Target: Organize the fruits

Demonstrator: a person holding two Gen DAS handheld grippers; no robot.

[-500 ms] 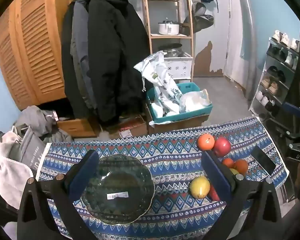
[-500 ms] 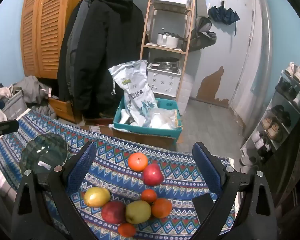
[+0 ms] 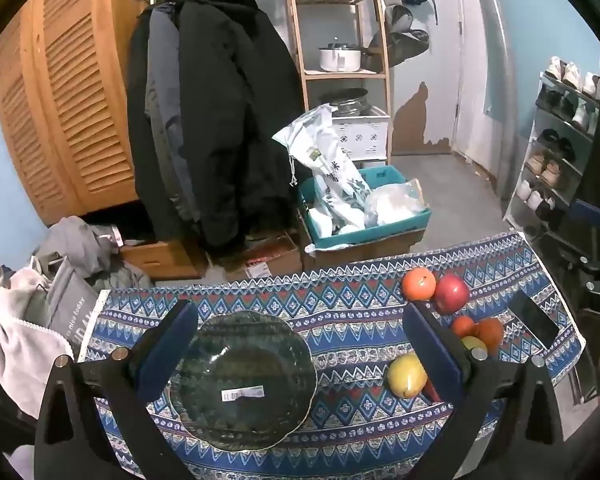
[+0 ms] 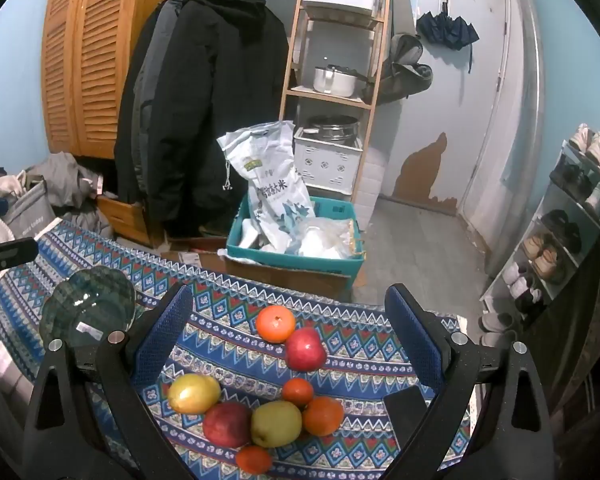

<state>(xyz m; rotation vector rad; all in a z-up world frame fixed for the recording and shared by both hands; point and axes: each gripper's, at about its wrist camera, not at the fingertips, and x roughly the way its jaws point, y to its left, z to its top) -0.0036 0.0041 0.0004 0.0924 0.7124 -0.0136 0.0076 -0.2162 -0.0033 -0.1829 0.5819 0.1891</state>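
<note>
Green glass plate (image 3: pixel 242 380) lies between my left gripper's (image 3: pixel 300 344) spread, empty jaws, a white barcode sticker at its centre. Fruit pile (image 4: pixel 256 408) sits on the patterned cloth (image 4: pixel 220 320) between my right gripper's (image 4: pixel 290 336) spread, empty jaws. The grey bag (image 3: pixel 70 314) at far left reads "nice today".

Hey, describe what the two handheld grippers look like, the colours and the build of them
Both match. The left gripper and right gripper each have two black, angular plastic arms with triangular cut-outs and silver round bolt heads. Each arm ends in a flat rectangular finger pad covered in dark blue textured material. No cables, sleeves or hands show.
</note>
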